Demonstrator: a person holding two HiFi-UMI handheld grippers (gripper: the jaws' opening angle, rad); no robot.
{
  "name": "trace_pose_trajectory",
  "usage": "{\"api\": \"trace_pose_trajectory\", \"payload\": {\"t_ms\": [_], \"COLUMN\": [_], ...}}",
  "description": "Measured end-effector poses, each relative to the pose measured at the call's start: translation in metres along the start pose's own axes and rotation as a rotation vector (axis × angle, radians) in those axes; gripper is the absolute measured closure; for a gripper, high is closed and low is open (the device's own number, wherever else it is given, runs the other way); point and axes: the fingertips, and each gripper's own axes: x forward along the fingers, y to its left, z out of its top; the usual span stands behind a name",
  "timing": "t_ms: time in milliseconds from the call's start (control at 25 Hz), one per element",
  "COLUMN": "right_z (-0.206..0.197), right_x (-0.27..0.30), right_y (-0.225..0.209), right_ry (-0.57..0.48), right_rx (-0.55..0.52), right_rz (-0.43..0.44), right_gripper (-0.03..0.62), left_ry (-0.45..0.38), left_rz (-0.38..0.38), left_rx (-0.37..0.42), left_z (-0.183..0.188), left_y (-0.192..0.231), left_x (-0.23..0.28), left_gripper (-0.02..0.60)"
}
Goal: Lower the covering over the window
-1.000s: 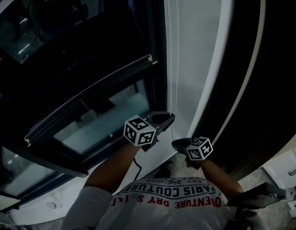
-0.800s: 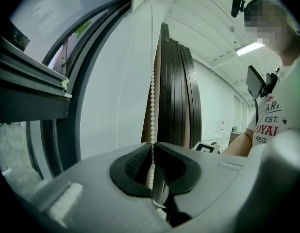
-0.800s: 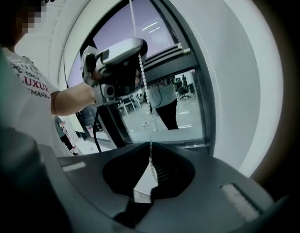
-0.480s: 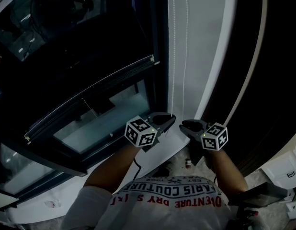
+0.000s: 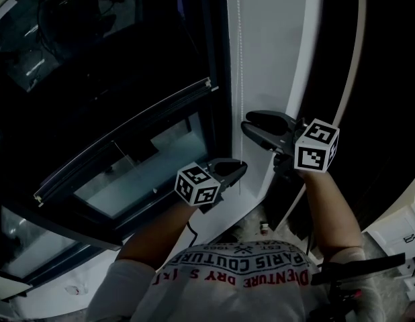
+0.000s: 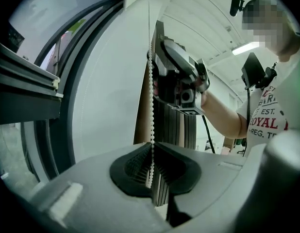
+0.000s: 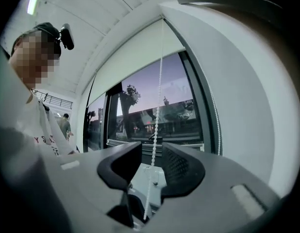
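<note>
Bead chain (image 6: 150,96) hangs vertical, pinched in L gripper (image 6: 151,153).

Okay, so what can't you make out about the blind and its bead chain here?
Bottom loop of the bead chain: left gripper view, hidden behind the body of the left gripper.
Top fitting of the chain: right gripper view, too small, at the upper corner of the blind.
Beyond the window: head view, too dark.

We look out through a dark-framed window (image 7: 176,89) at a dusk sky, a tree (image 7: 129,95) and lit buildings (image 7: 181,114). Beside it we see a white wall (image 5: 274,59); overhead, a white ceiling (image 6: 198,13) with a strip light (image 6: 245,48). A white cabinet (image 5: 403,233) stands low right.
</note>
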Motion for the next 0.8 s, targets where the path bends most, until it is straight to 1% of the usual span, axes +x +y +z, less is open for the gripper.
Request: {"api": "trace_pose_trajectory", "payload": {"t_ms": [160,240,320,400,640,800], "right_z": [0.018,0.022,0.023,0.023,0.022,0.021], "right_x": [0.013,0.017,0.019,0.018,0.016,0.006], "right_y": [-0.002,-0.002,-0.003,-0.004,-0.007,-0.009], "right_ry": [-0.023,-0.03,-0.026,-0.024,-0.074,-0.097], "right_rx": [-0.003,0.0,-0.008,-0.014,-0.005,-0.006], "right_rz": [-0.001,0.0,-0.004,-0.004,-0.028,-0.041], "right_gripper": [0.481,0.513,0.527,0.574,0.58,0.583], "left_ry": [0.005,0.007,0.007,0.006,-0.006,-0.01], "left_rz": [-0.011,-0.013,-0.017,-0.024,-0.022,-0.011], "left_rx": [-0.003,-0.004,-0.003,0.002,0.025,0.068], "left_z": [0.0,0.0,-0.001,0.0,-0.001,-0.001], "left_y": [-0.002,-0.002,-0.003,-0.003,0.001,0.003], "left_x": [0.003,0.004,0.004,0.004,0.007,0.013], "left_gripper": [0.565,0.565,0.565,0.565,0.565,0.565]}}
